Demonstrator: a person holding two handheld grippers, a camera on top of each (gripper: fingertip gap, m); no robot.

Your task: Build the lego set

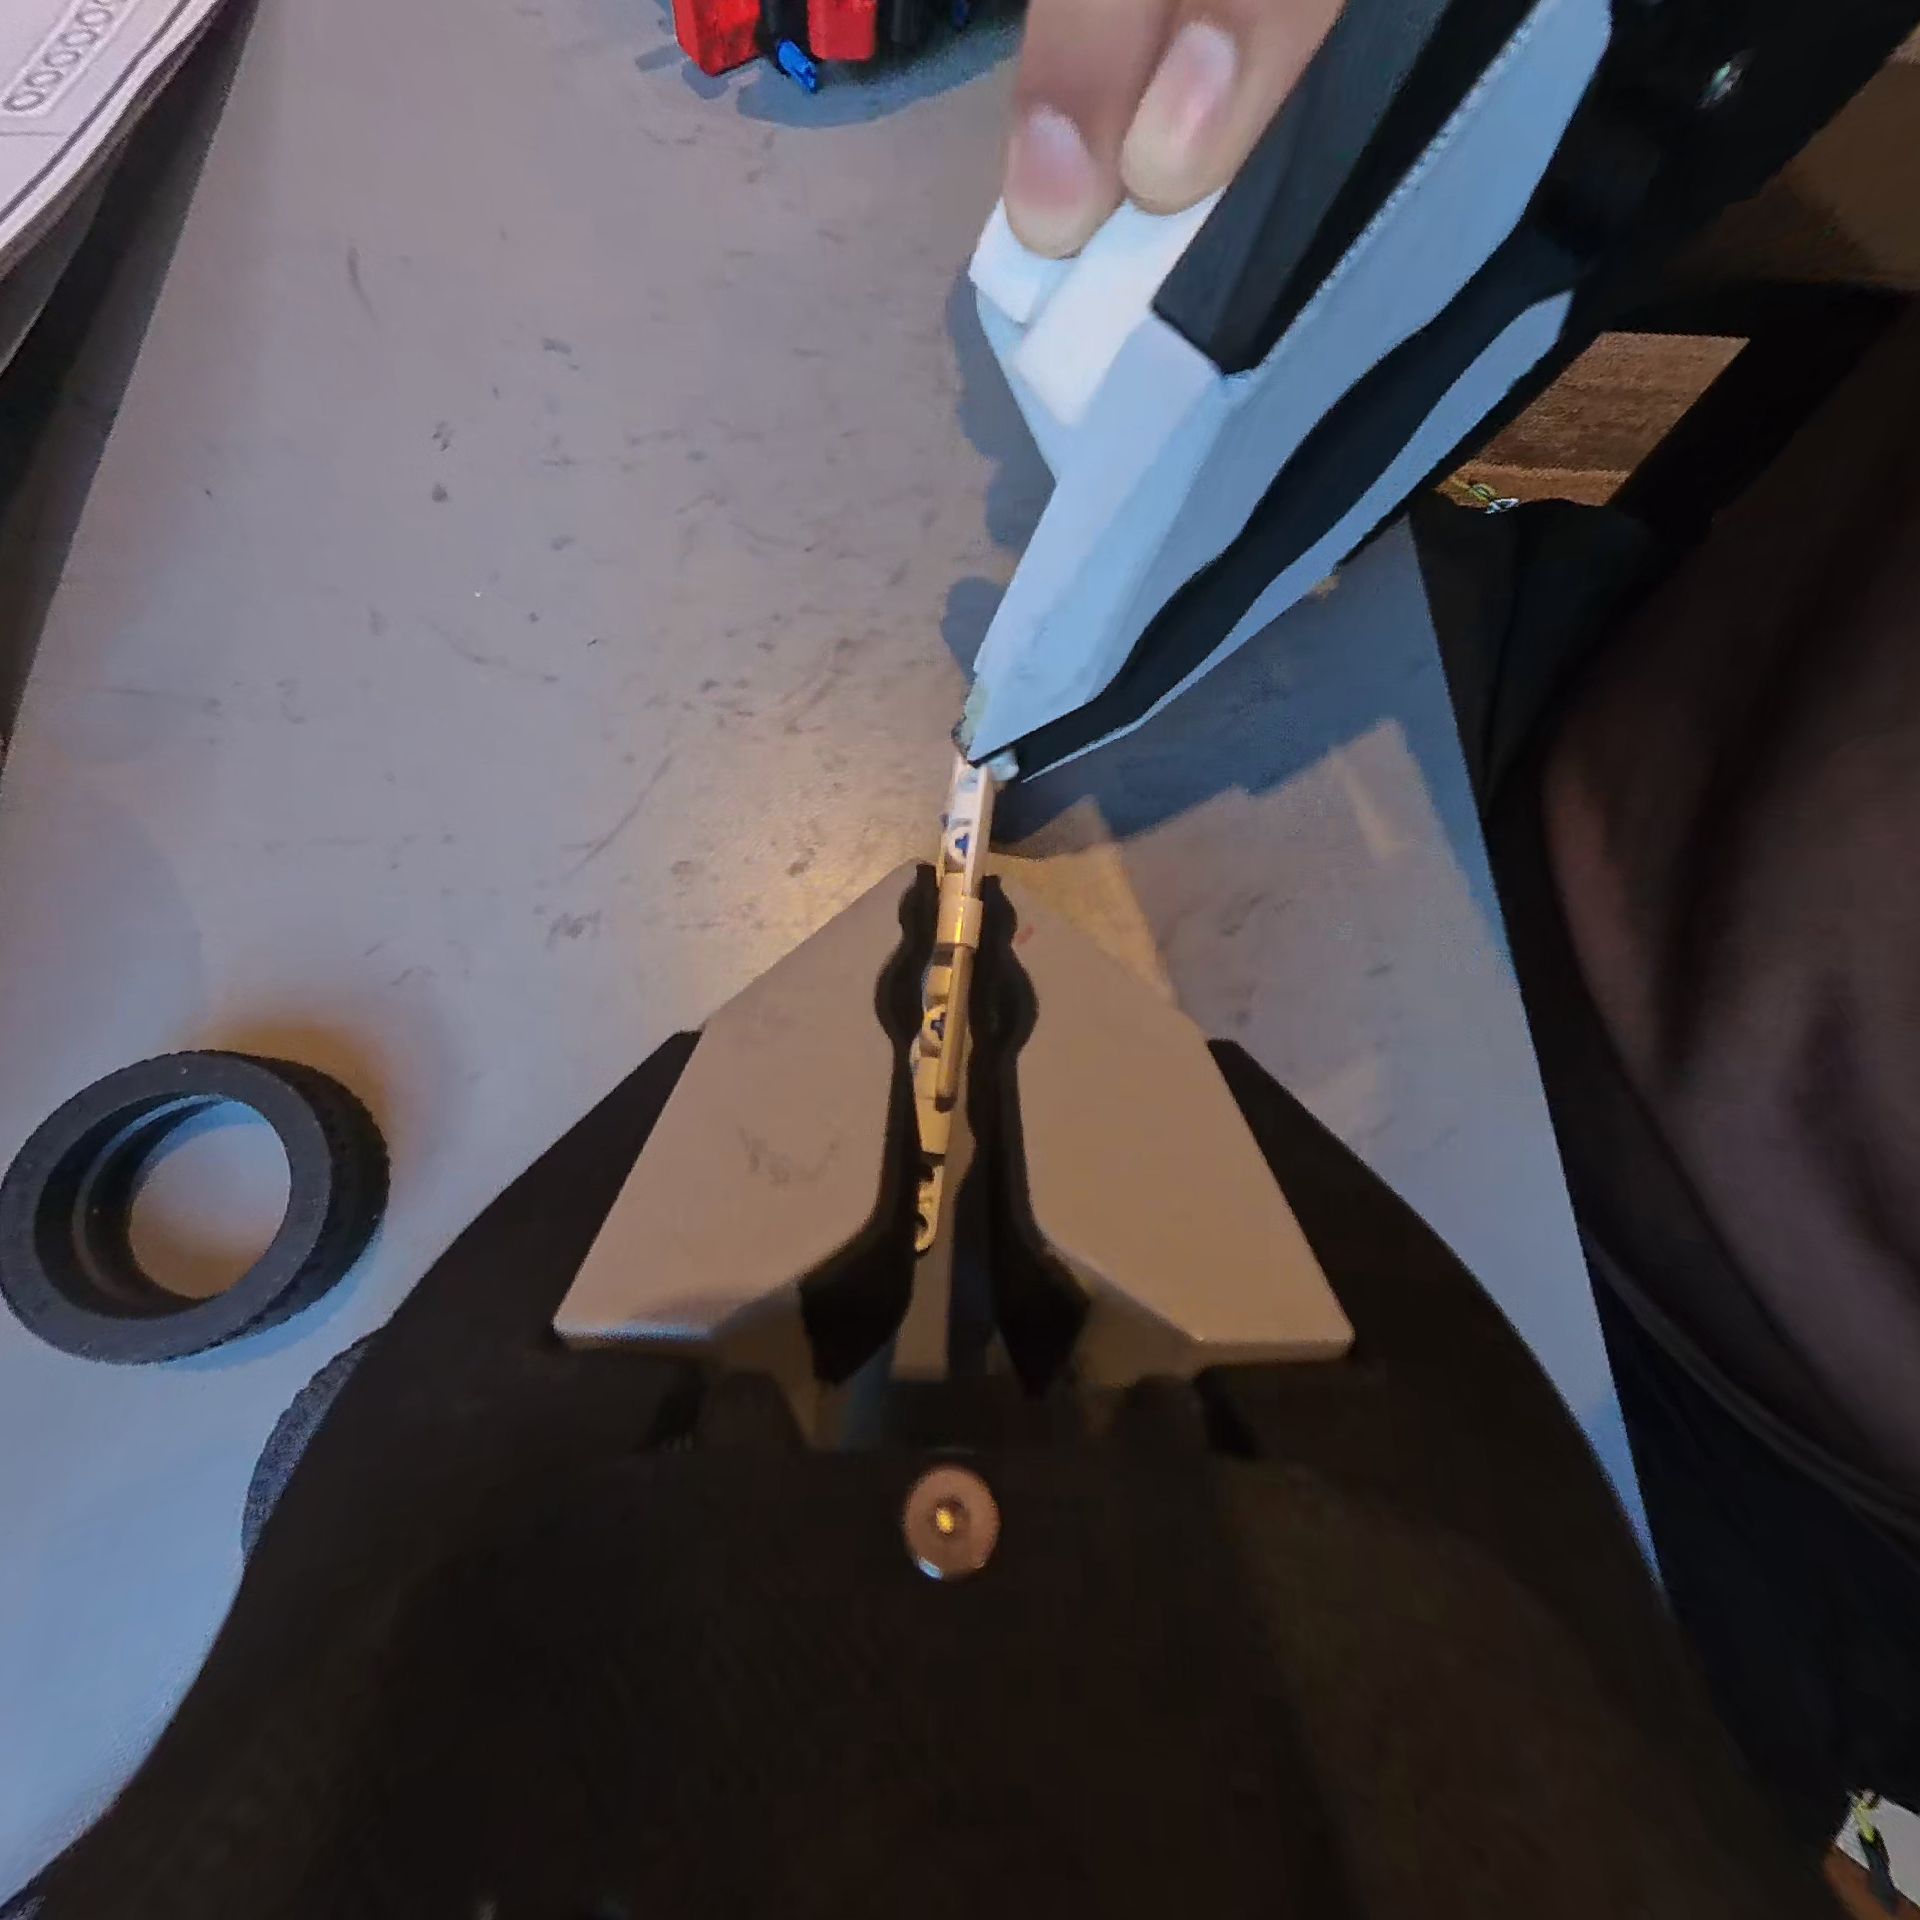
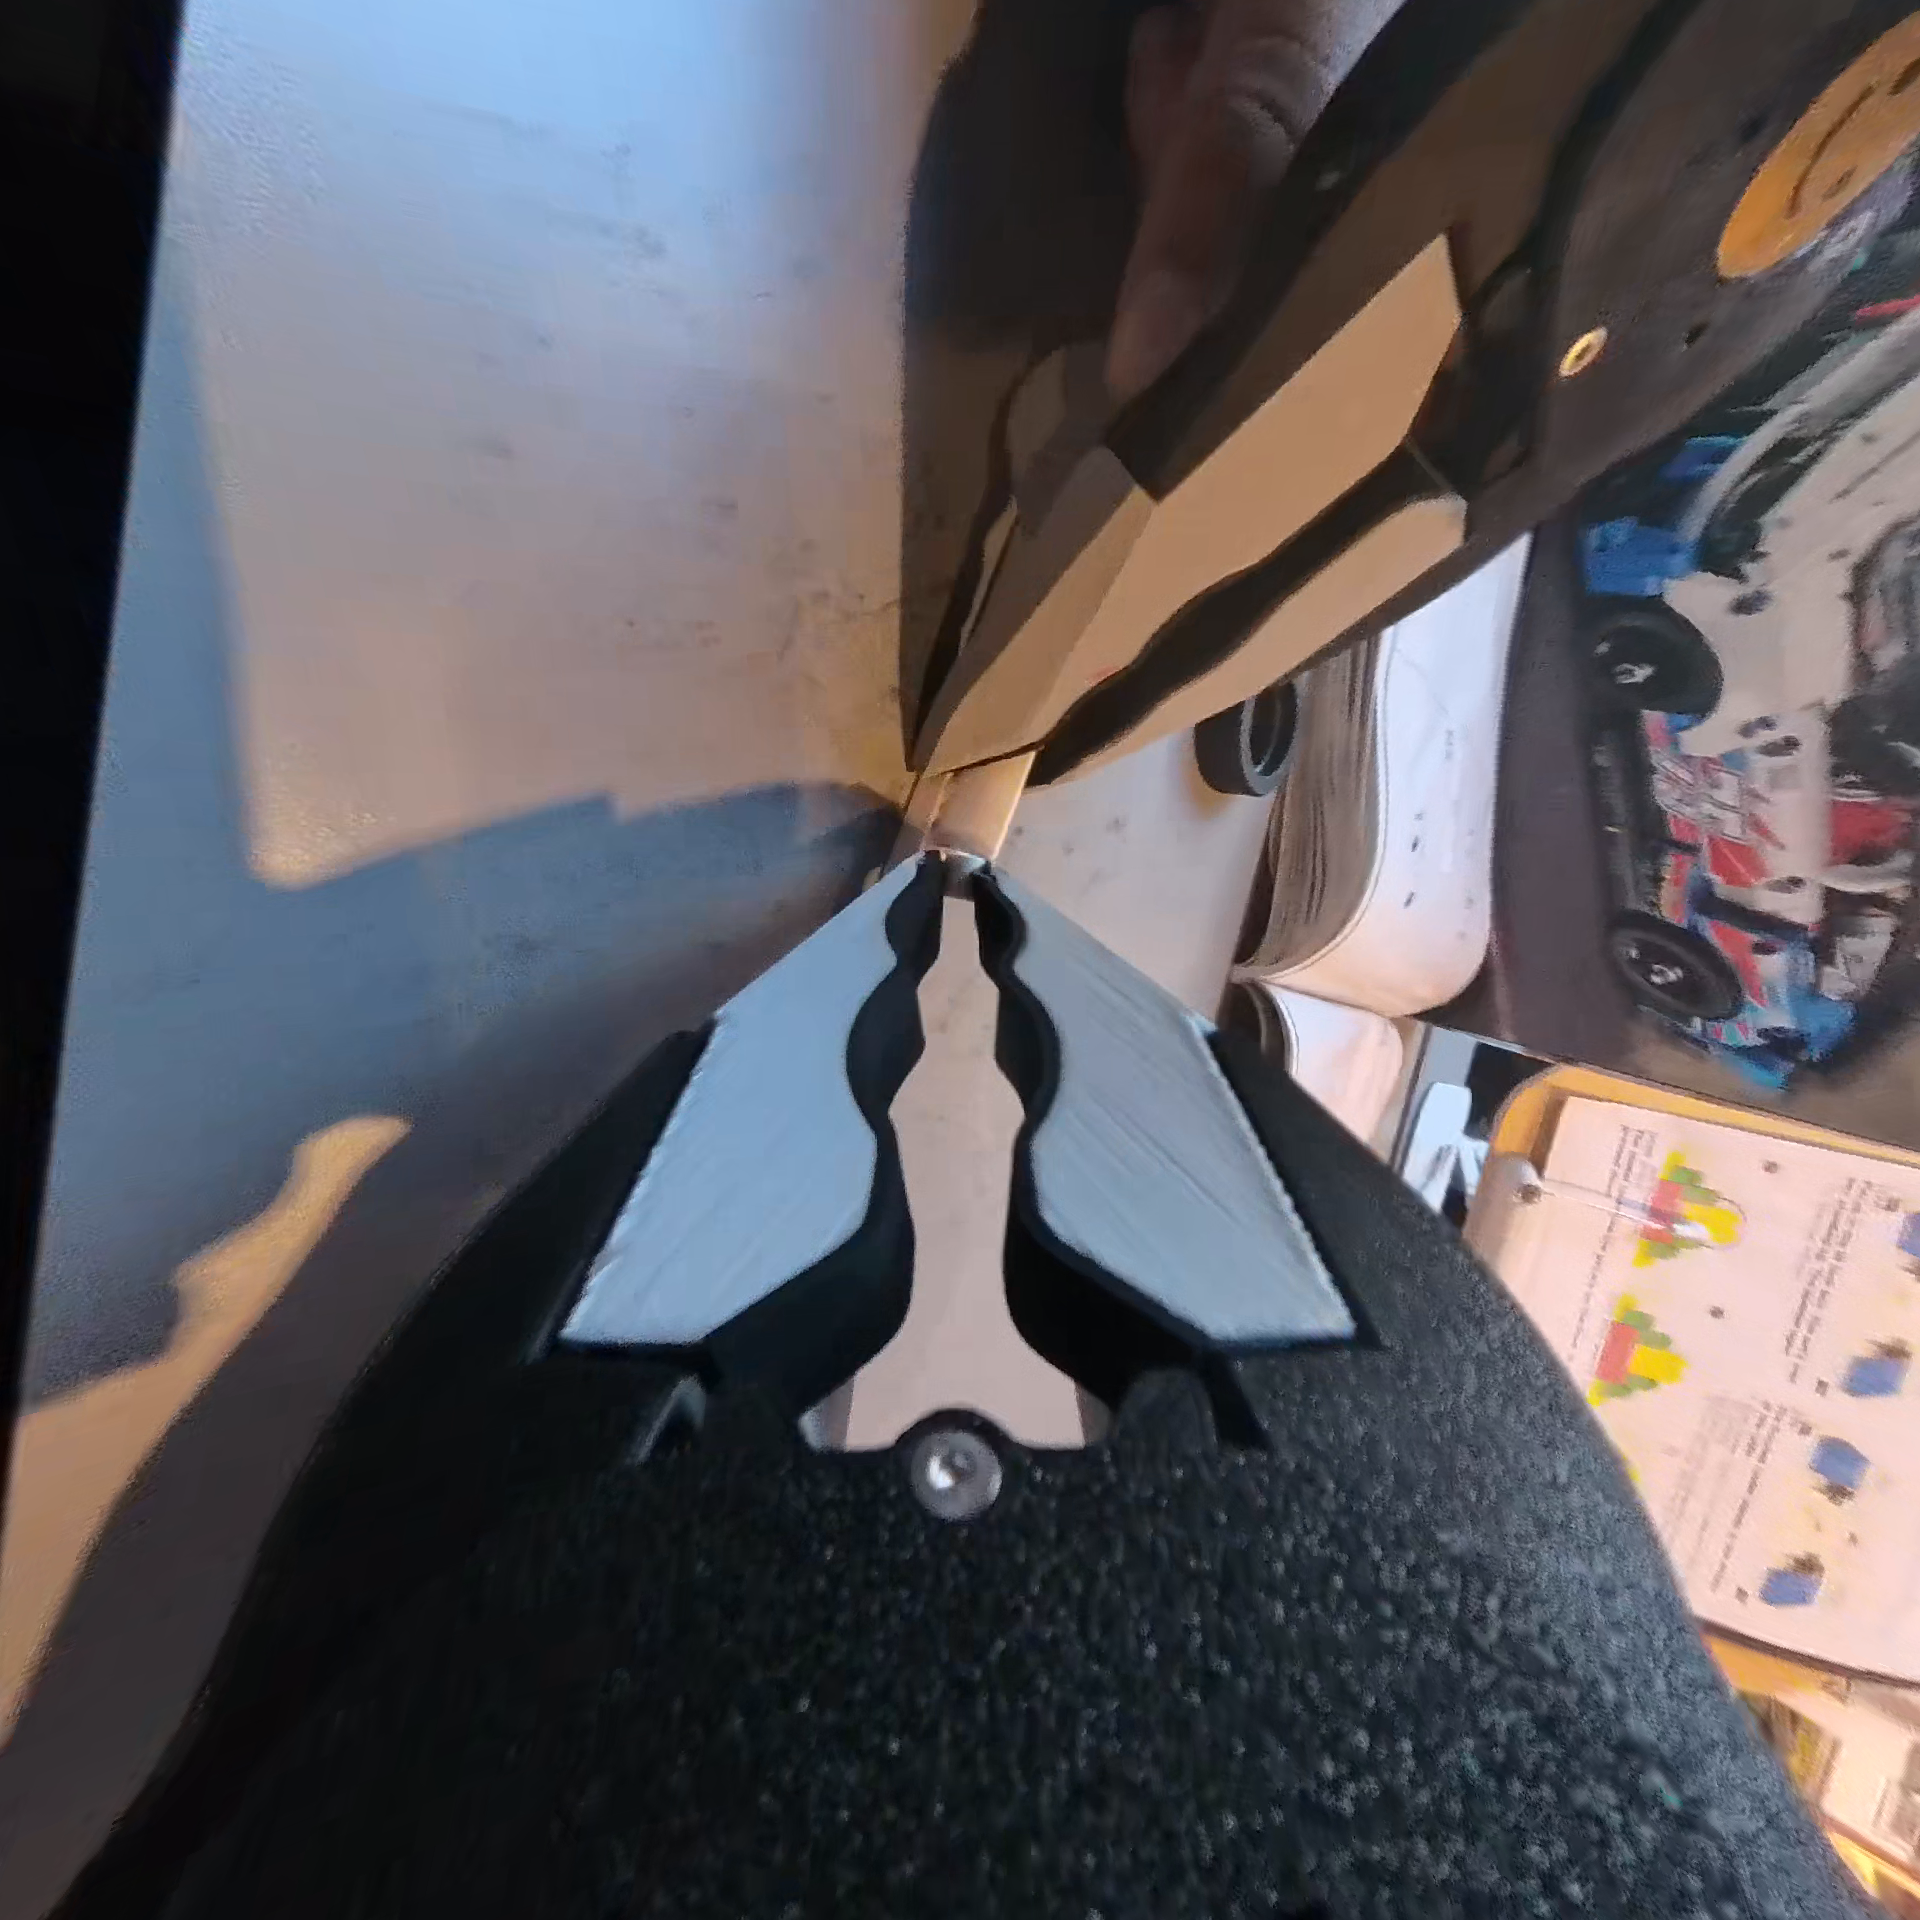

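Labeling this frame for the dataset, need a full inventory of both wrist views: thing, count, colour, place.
Thin printed strip: one, white with blue marks, clamped edge-on between both grippers.
Rubber tyres: two stacked, black, table left.
Lego pieces: small cluster, red, blue, black, far table edge.
Booklets: stack, white, right of table.
Box with car picture: one, multicoloured, far right.
Instruction sheet: one, white, lower right.
Table: grey, scuffed.
Left gripper: shut on strip.
Right gripper: shut on strip.

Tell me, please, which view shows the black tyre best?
The left wrist view: the tyre lies whole and sharp on the grey table. The right wrist view shows it only small, blurred and partly hidden behind the left gripper.
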